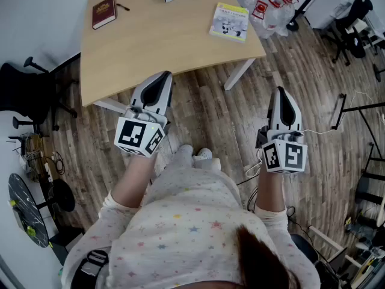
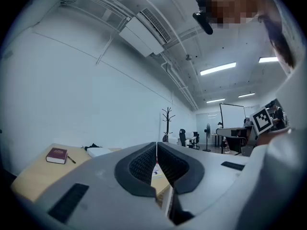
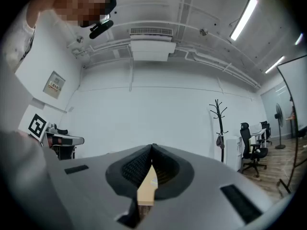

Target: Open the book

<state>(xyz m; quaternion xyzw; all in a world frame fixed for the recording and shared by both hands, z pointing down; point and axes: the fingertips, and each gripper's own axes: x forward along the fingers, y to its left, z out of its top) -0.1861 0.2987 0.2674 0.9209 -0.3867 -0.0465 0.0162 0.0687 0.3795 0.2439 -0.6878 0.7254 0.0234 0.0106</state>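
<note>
Well beyond the left tool and right tool, both closed empty, lies the yellow book.

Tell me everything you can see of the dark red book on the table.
The dark red book is closed and lies flat, cover up, near the far left corner of the light wooden table. It looks like a thick hardback with gold print, too small to read. A thin dark pen or ribbon lies at its right edge; nothing else touches it.
</note>
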